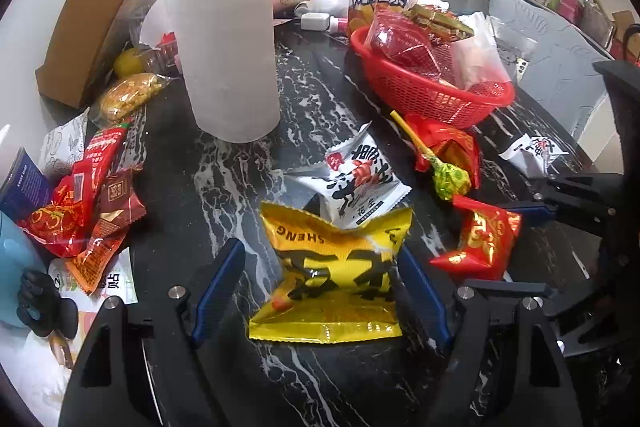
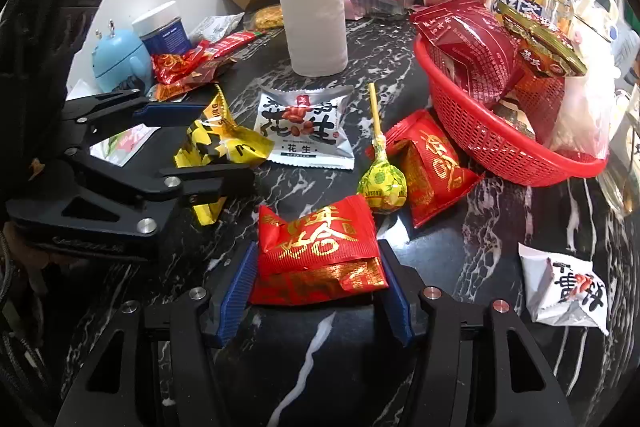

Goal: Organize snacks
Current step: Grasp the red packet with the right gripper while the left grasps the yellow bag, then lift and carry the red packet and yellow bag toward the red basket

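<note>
Two pkts in my jaws on bench: R gripper (image 2: 316, 291) clamped on red pkt (image 2: 318, 259); L gripper (image 1: 322, 291) jaws apart, straddling yellow pkt (image 1: 332, 275); red basket (image 2: 500, 143) nearby.

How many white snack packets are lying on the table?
2. One white packet lies in the middle, beside the yellow packet. The other white packet lies alone at the right edge. Another may be hidden inside the red basket.
</note>
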`<action>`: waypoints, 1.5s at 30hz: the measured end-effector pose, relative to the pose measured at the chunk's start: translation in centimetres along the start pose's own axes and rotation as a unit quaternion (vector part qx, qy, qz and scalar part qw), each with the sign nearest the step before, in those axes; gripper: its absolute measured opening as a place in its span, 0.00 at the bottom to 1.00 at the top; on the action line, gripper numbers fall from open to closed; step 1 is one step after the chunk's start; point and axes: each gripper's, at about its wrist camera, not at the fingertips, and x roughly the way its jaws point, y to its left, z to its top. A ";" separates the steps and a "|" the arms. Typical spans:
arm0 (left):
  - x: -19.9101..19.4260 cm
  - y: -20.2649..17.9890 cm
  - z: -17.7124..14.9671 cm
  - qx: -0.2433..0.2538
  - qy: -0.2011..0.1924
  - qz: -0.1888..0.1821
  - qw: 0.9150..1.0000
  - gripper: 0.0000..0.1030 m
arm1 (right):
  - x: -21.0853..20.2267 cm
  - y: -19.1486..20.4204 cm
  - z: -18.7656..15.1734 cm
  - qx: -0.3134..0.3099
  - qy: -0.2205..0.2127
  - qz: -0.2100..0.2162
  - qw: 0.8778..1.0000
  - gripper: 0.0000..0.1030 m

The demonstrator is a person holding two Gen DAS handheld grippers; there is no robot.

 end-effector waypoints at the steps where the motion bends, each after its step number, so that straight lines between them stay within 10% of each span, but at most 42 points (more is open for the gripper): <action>1: 0.1 0.0 0.0 -0.002 0.002 0.000 1.000 0.76 | 0.0 0.0 0.0 0.001 0.000 0.000 1.000 0.57; 6: -0.3 -0.3 -0.8 -0.005 -0.018 -0.010 1.000 0.76 | 0.0 0.3 -0.1 -0.009 -0.005 -0.011 1.000 0.57; 9: -0.4 -0.6 -1.0 -0.002 -0.019 -0.002 1.000 0.52 | 0.1 0.6 -0.1 -0.011 -0.005 -0.014 1.000 0.57; 45: -3.1 -8.7 -5.7 0.013 0.024 -0.034 0.999 0.51 | -5.9 -0.6 -7.5 0.040 -0.016 -0.007 0.999 0.54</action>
